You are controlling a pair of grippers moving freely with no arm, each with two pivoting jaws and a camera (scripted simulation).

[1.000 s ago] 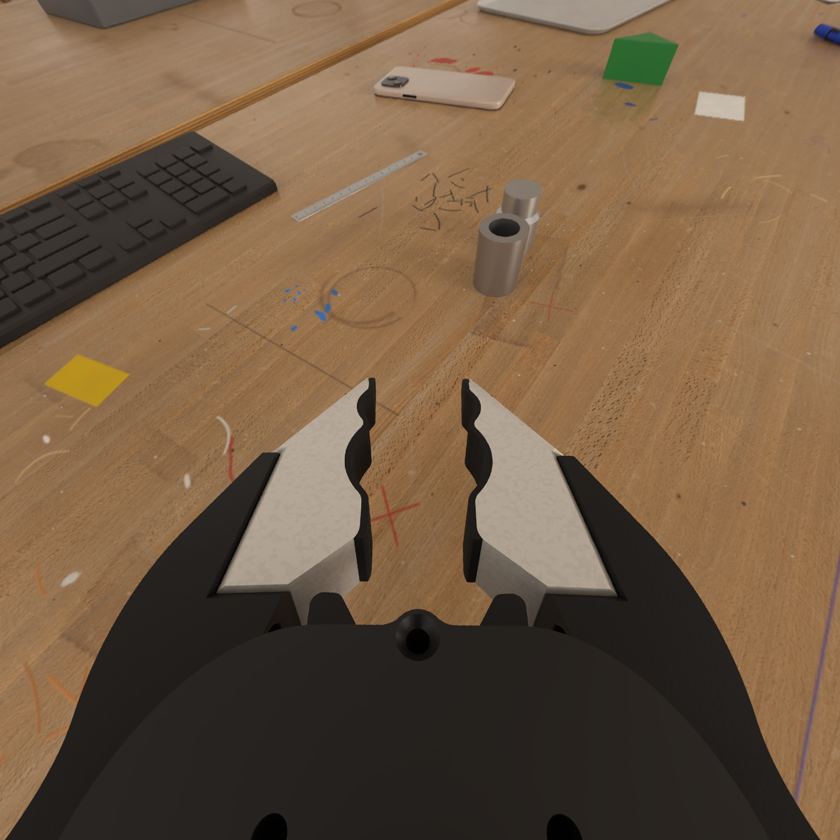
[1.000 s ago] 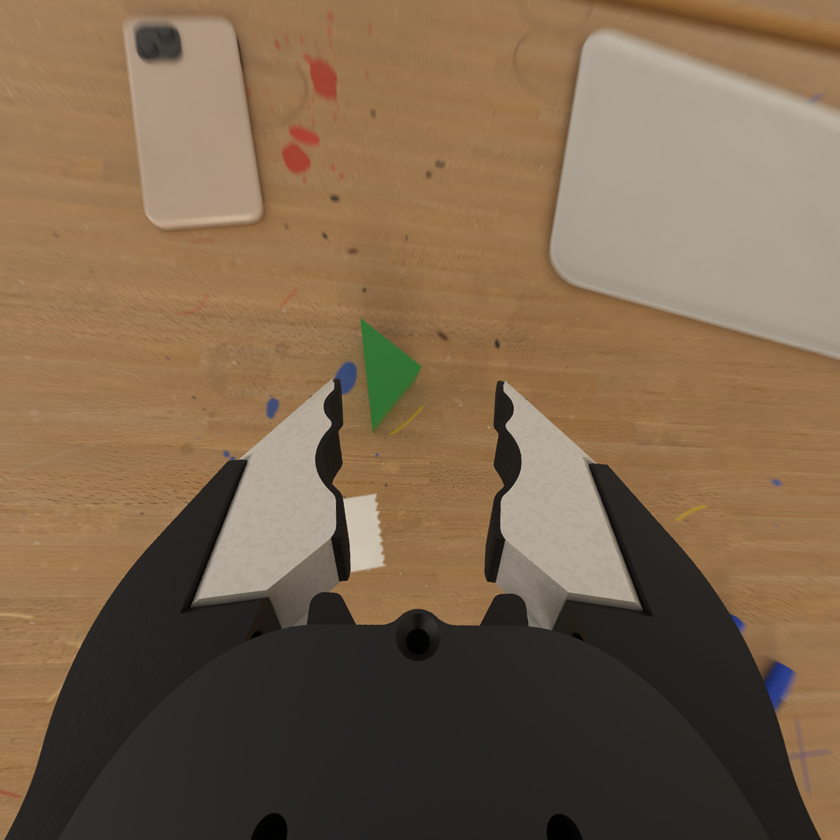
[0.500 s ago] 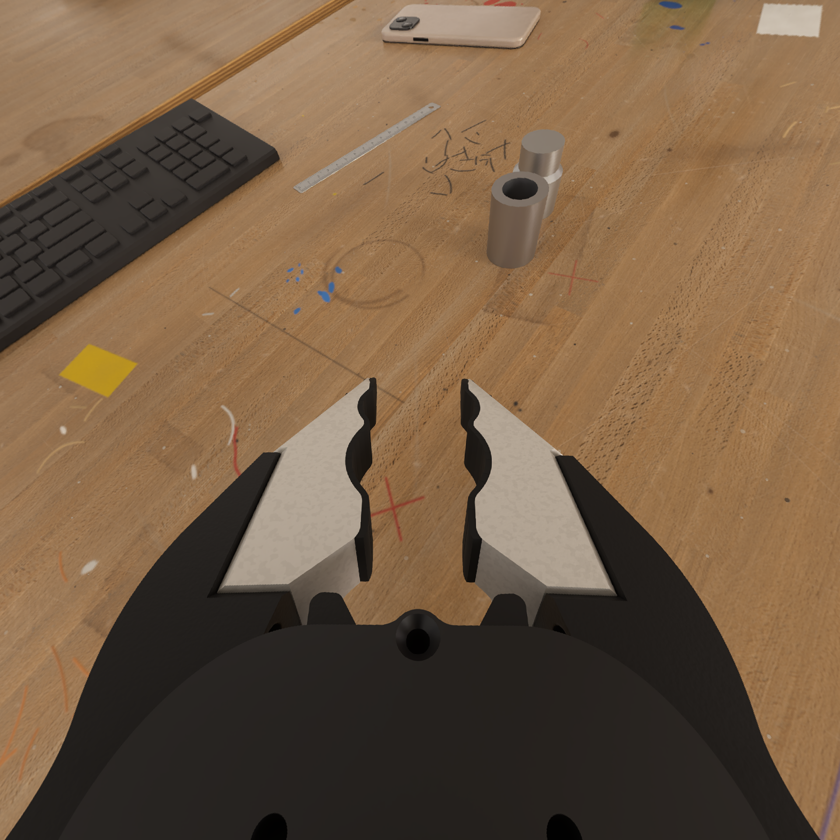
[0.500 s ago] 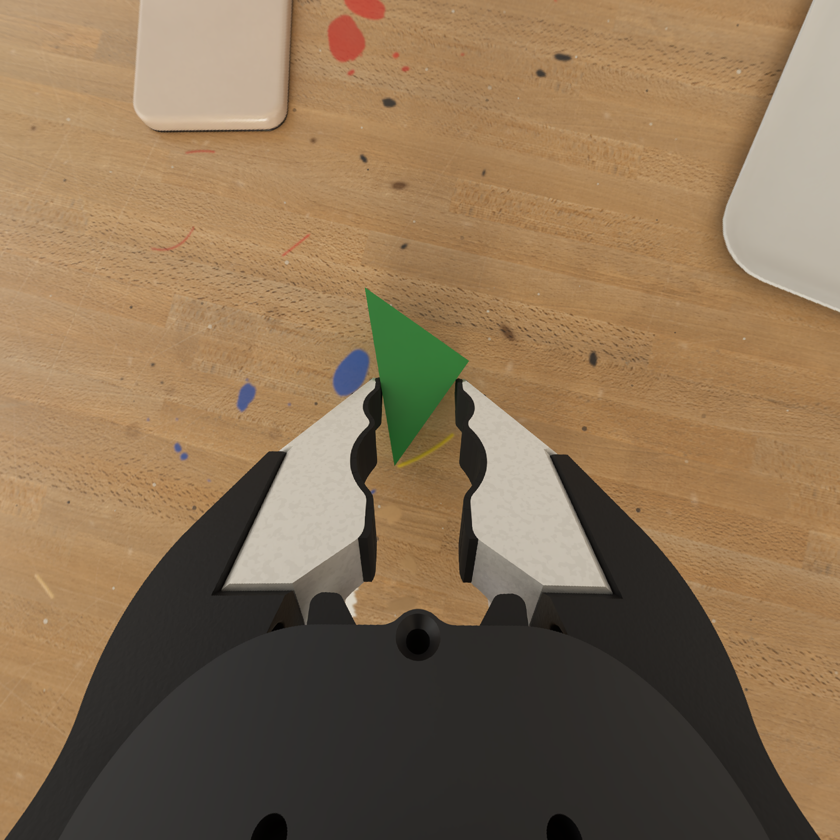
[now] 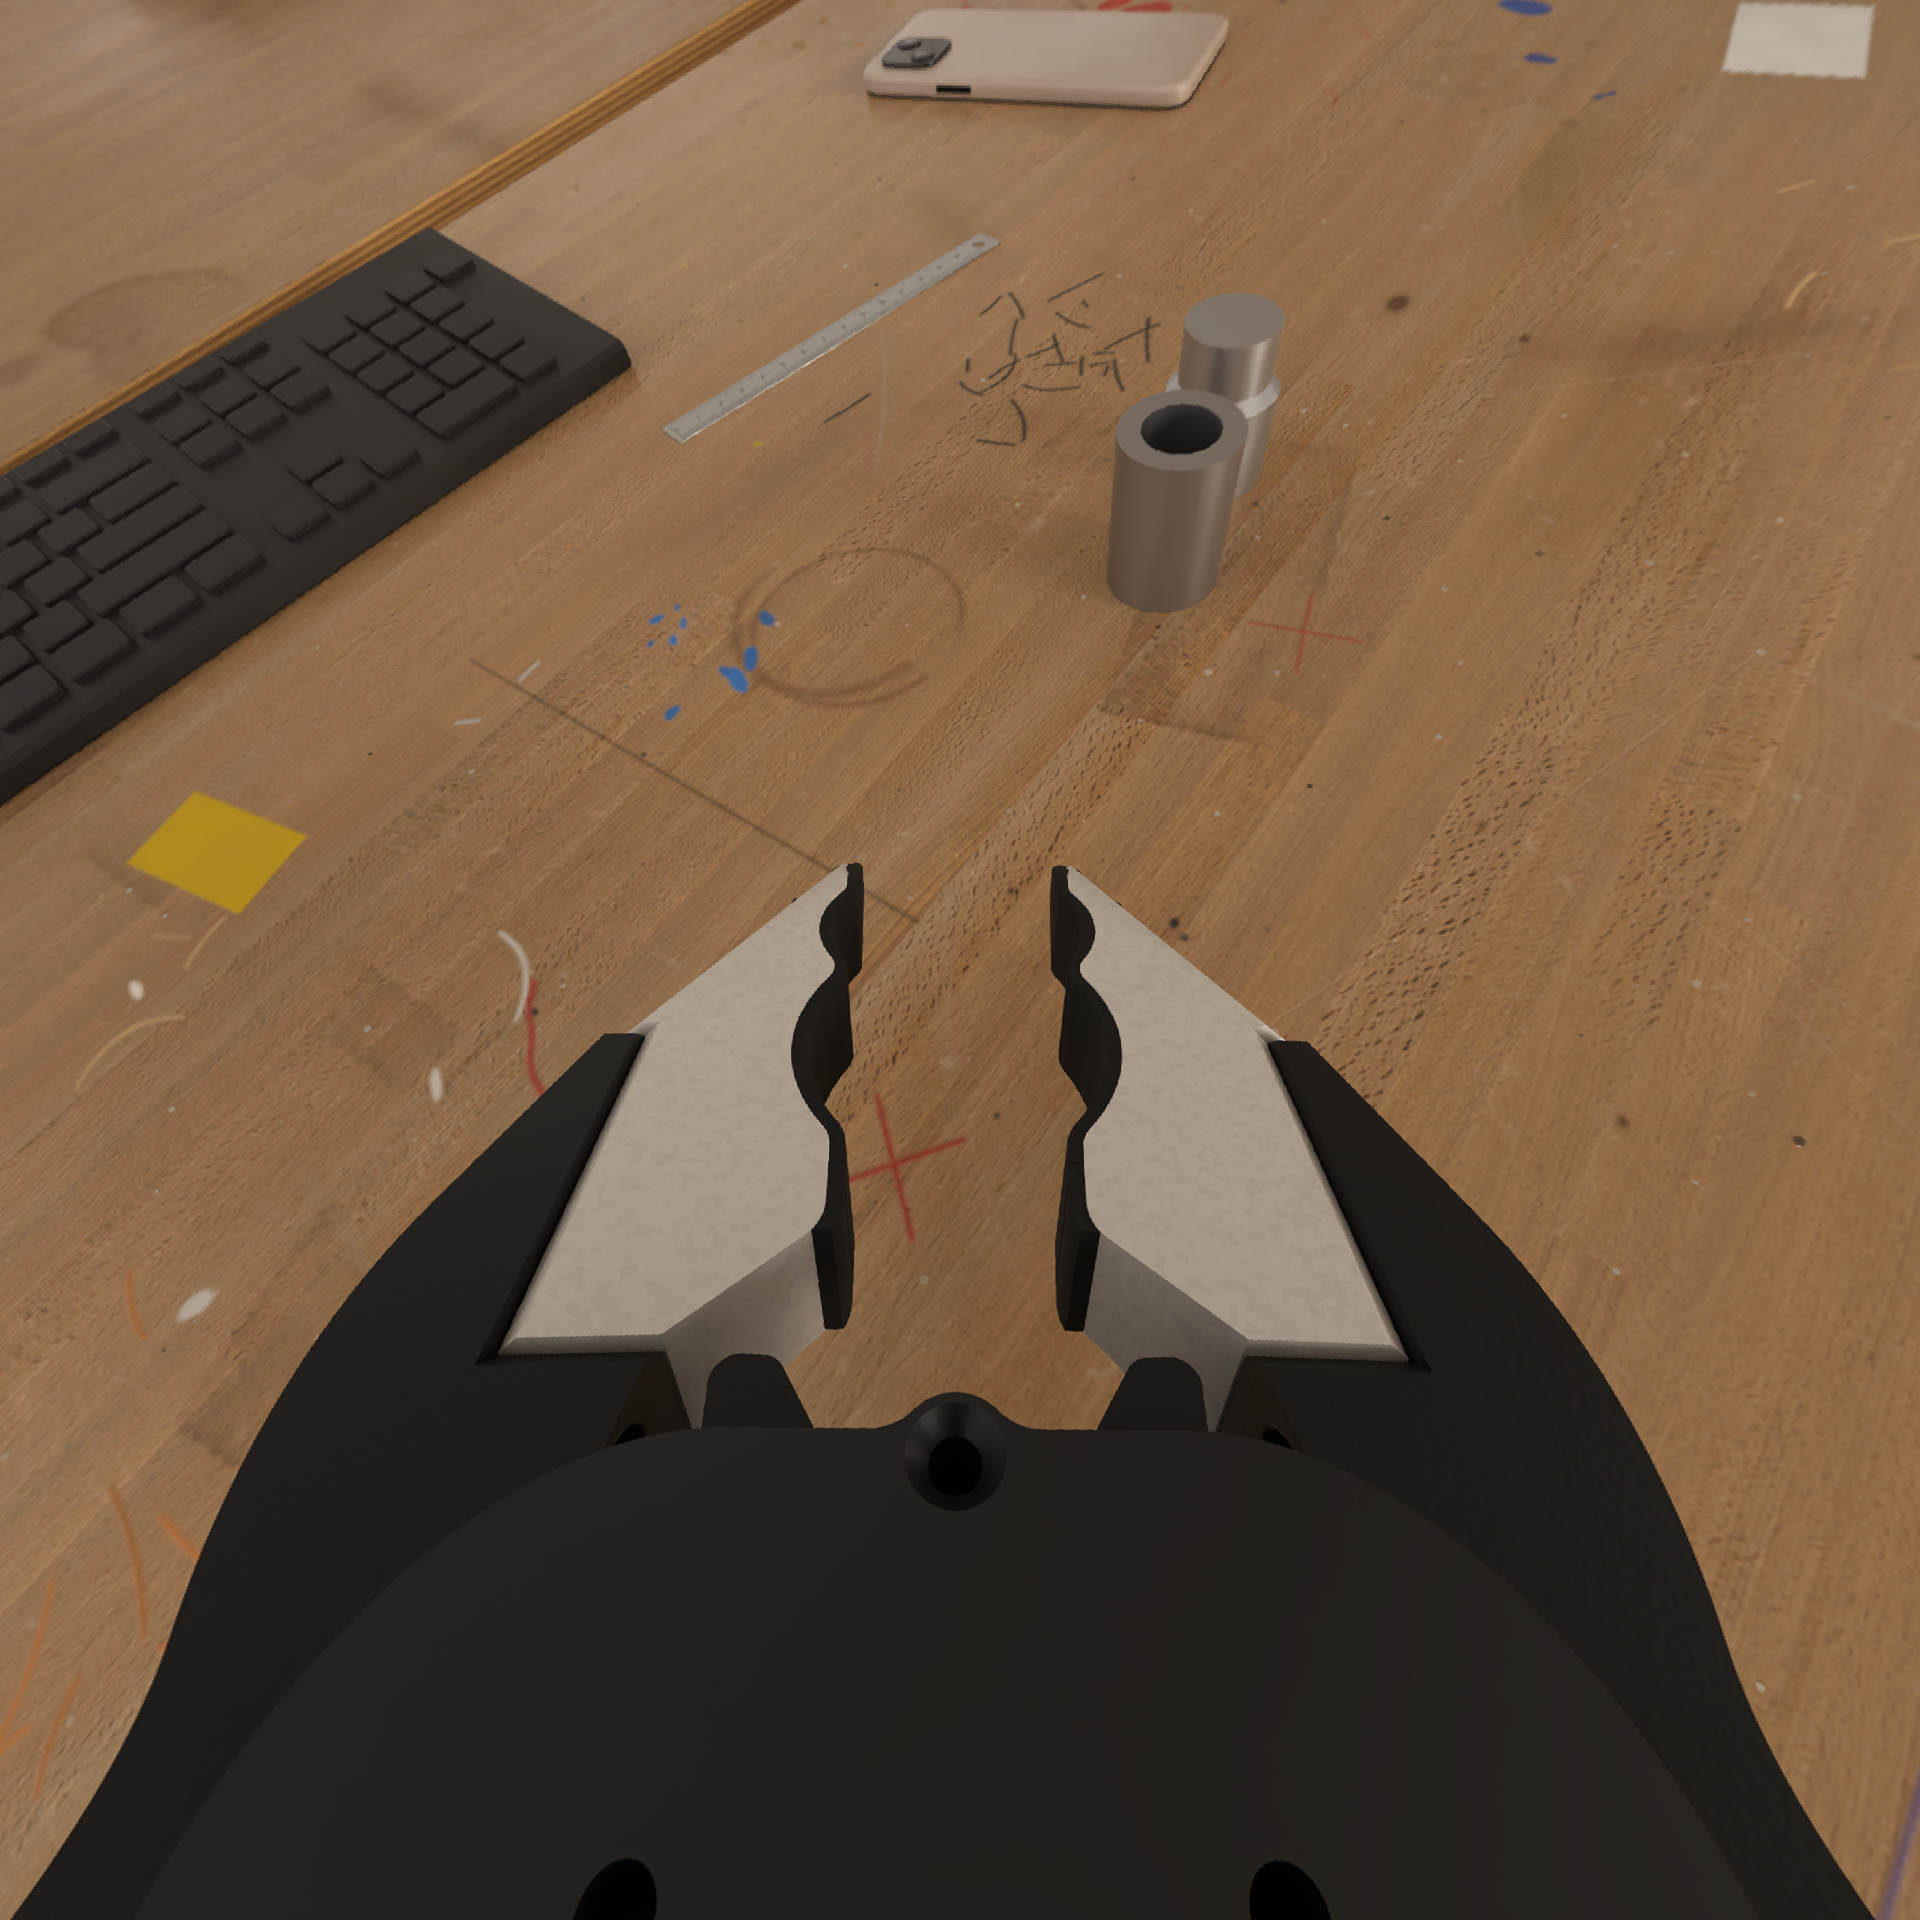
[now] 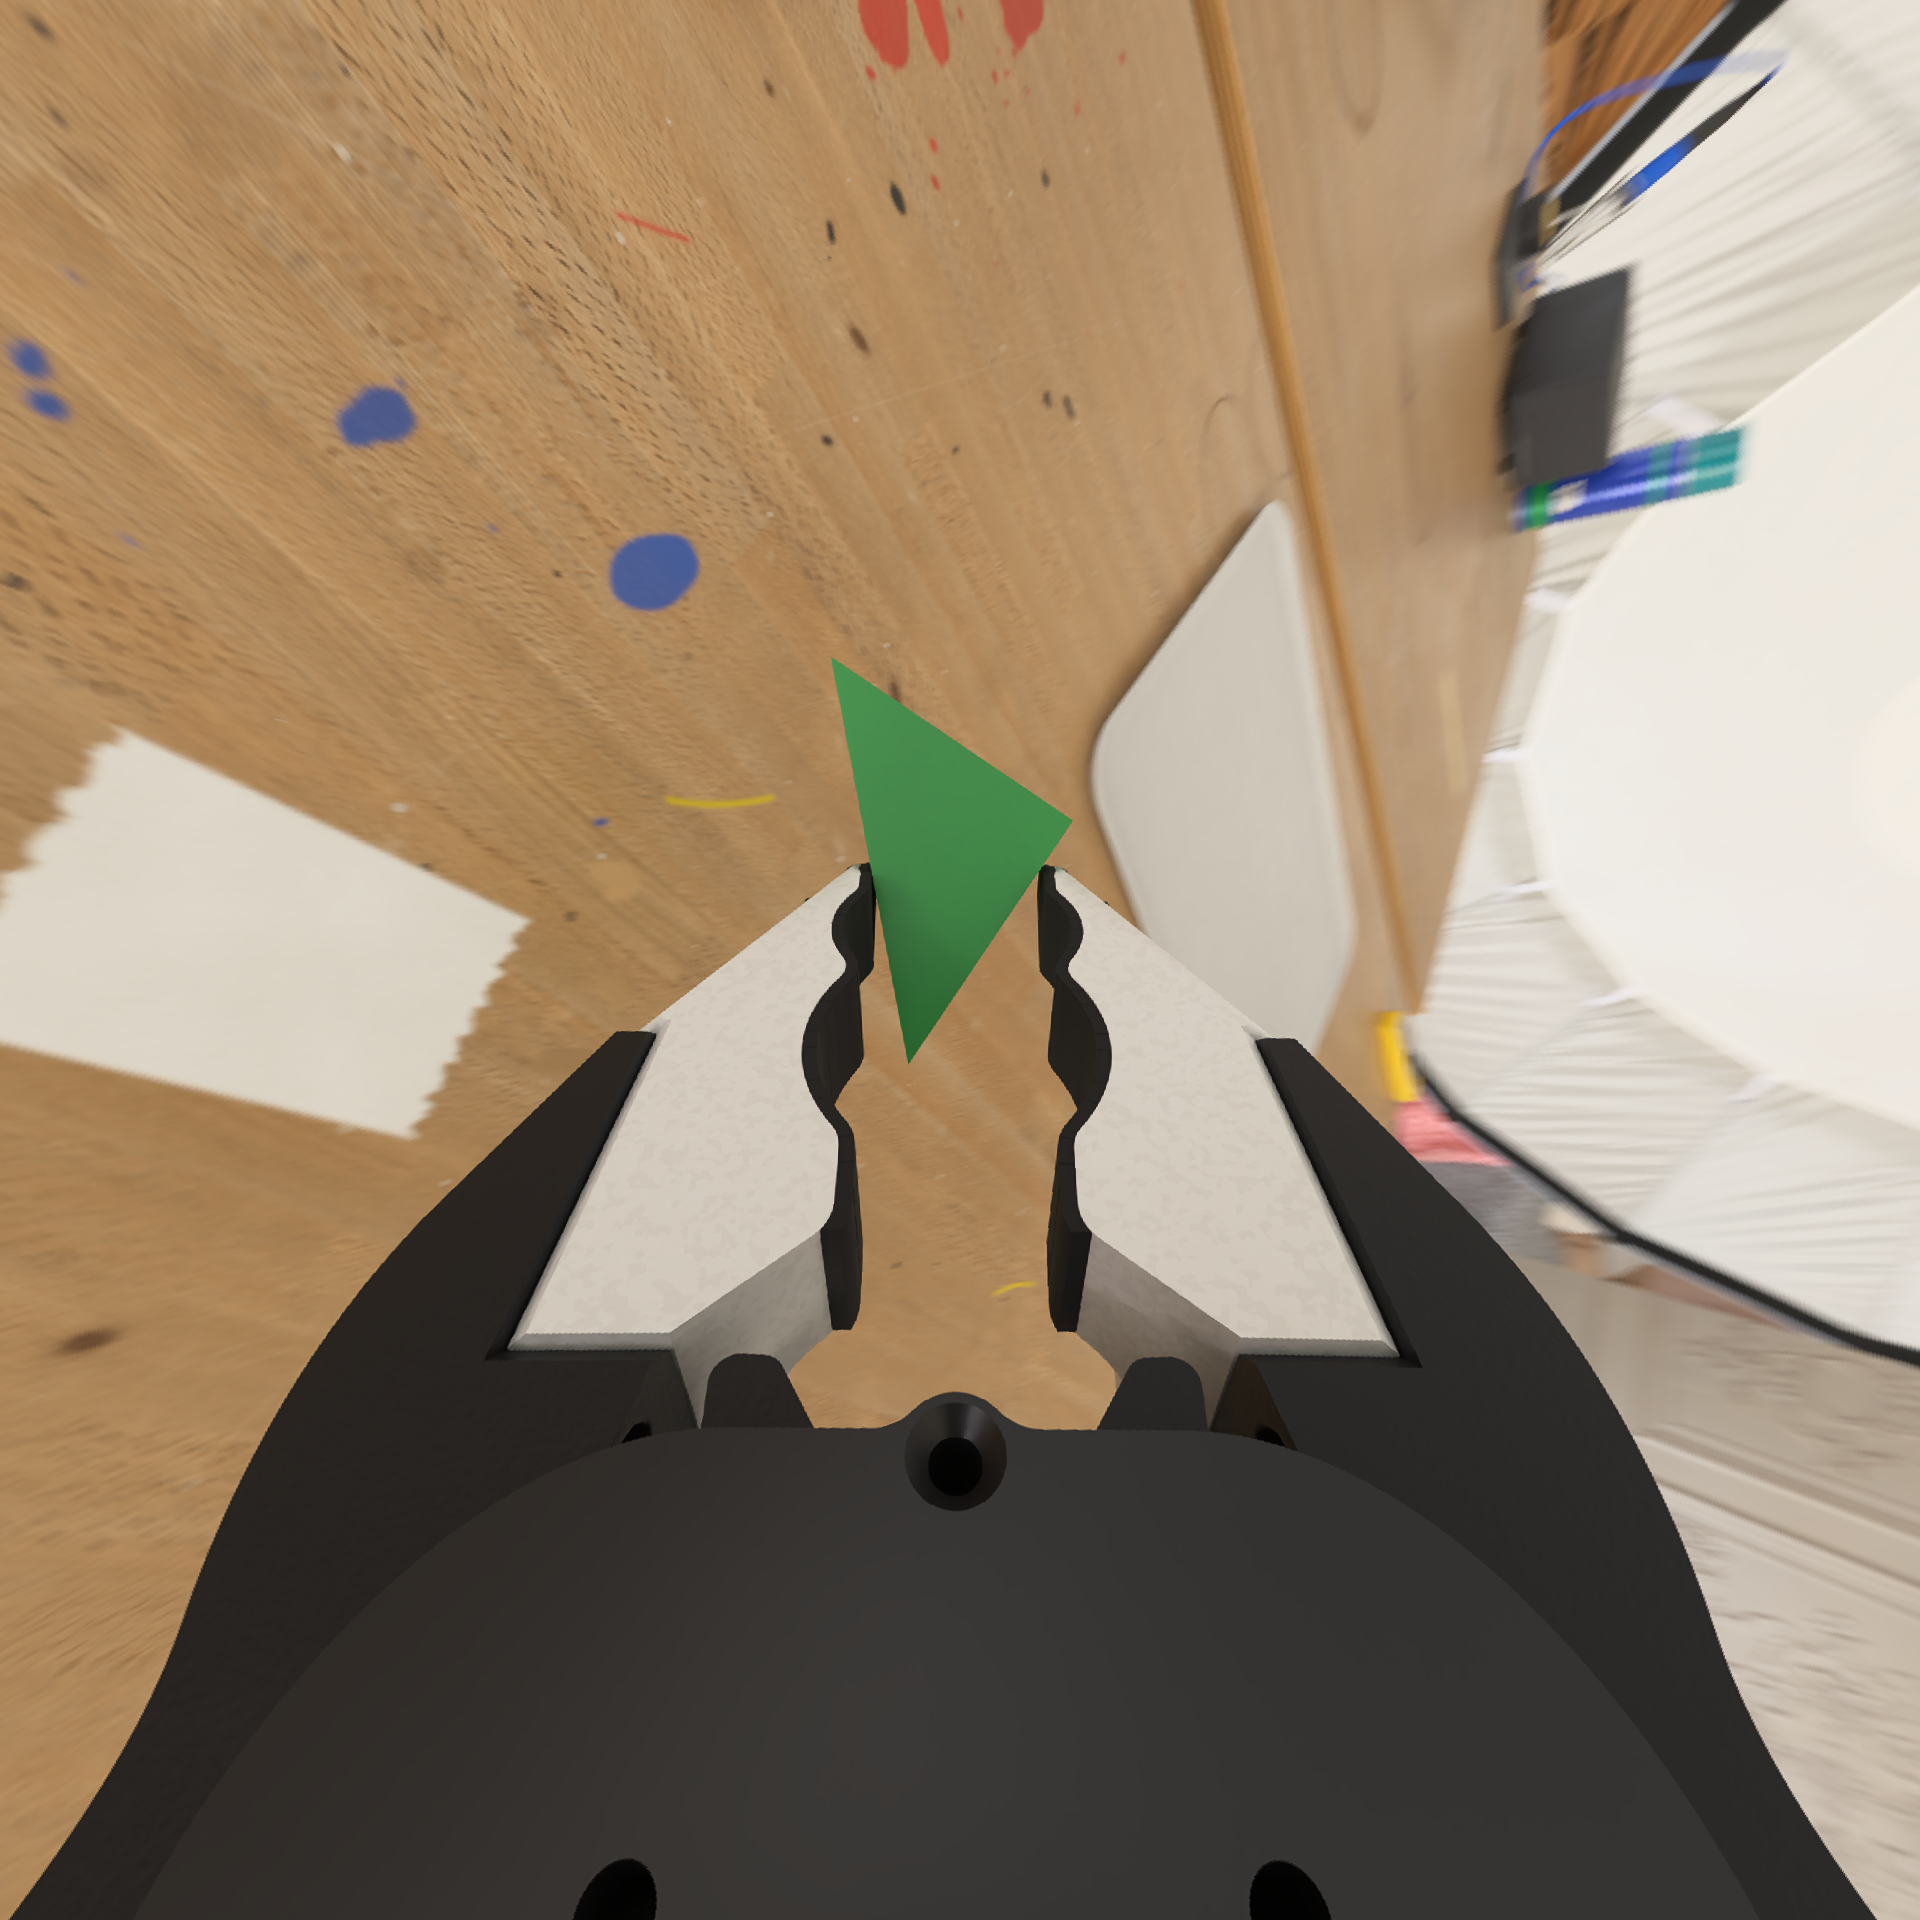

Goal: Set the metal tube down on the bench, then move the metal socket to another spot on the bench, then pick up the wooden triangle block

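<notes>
In the right wrist view my right gripper point(image 6: 954, 873) is shut on the green triangle block point(image 6: 940, 831), which sticks out past the fingertips and is held well above the bench. In the left wrist view my left gripper point(image 5: 954, 873) is open and empty, low over the bench. Ahead of it to the right the hollow metal tube point(image 5: 1172, 509) stands upright on the bench, and the stepped metal socket point(image 5: 1232, 358) stands just behind it, nearly touching.
A black keyboard point(image 5: 239, 468) lies at the left, a steel ruler point(image 5: 831, 338) ahead, a beige phone point(image 5: 1044, 57) far ahead and a yellow square point(image 5: 216, 852) near left. A white tray point(image 6: 1226, 790) and white paper point(image 6: 239, 935) lie on the bench under the right gripper.
My right gripper closed on the green triangle block and has lifted and swung it; the bench now looks tilted and farther away. My left gripper has drifted slightly, still open.
</notes>
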